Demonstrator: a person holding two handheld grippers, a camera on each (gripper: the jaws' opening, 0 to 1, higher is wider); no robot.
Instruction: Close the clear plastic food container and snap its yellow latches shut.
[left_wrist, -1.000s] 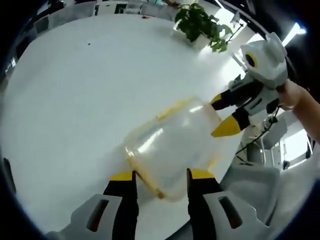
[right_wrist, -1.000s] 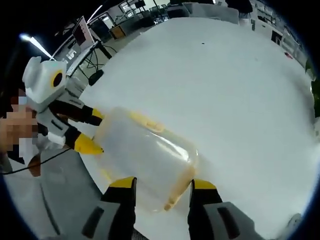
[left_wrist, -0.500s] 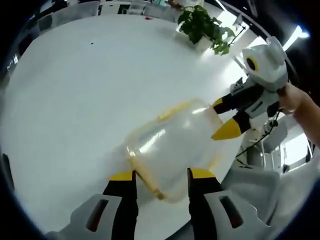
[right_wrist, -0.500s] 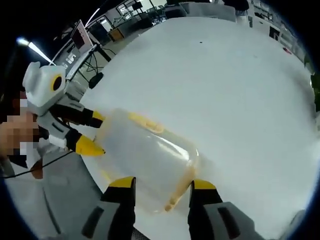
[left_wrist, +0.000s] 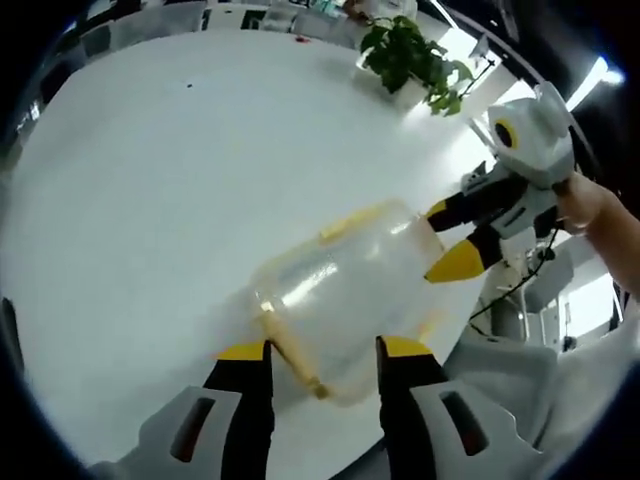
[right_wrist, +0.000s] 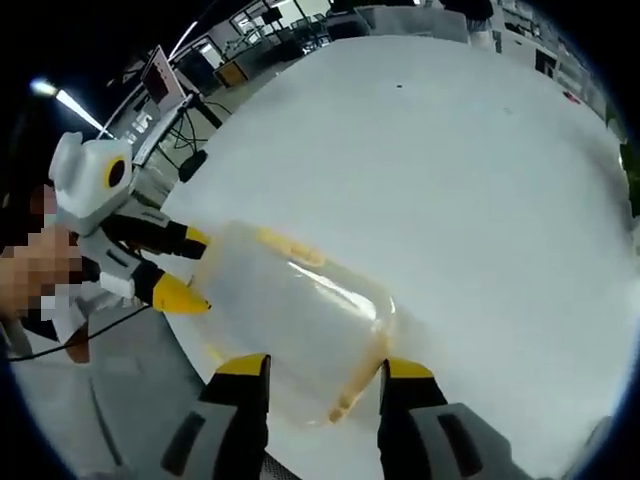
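Note:
A clear plastic food container (left_wrist: 340, 285) lies on the white table (left_wrist: 150, 180), its lid on and yellow latches along its edges. One yellow latch (left_wrist: 290, 355) sits at the near end, between the jaws of my left gripper (left_wrist: 322, 350), which stands open astride that end. My right gripper (left_wrist: 445, 240) is at the far end, yellow tips against the container. In the right gripper view the container (right_wrist: 290, 310) lies lengthwise, and my right gripper (right_wrist: 322, 365) is open around its near end and latch (right_wrist: 355, 385). My left gripper (right_wrist: 190, 268) meets the opposite end.
A potted plant (left_wrist: 410, 55) stands at the table's far edge. The table edge runs close behind the container, with grey floor (right_wrist: 120, 400) beyond. Desks with monitors (right_wrist: 165, 65) are farther off. A person's hand (left_wrist: 590, 195) holds the right gripper.
Both views have shifted slightly with the hands. The container and both grippers keep their places relative to each other.

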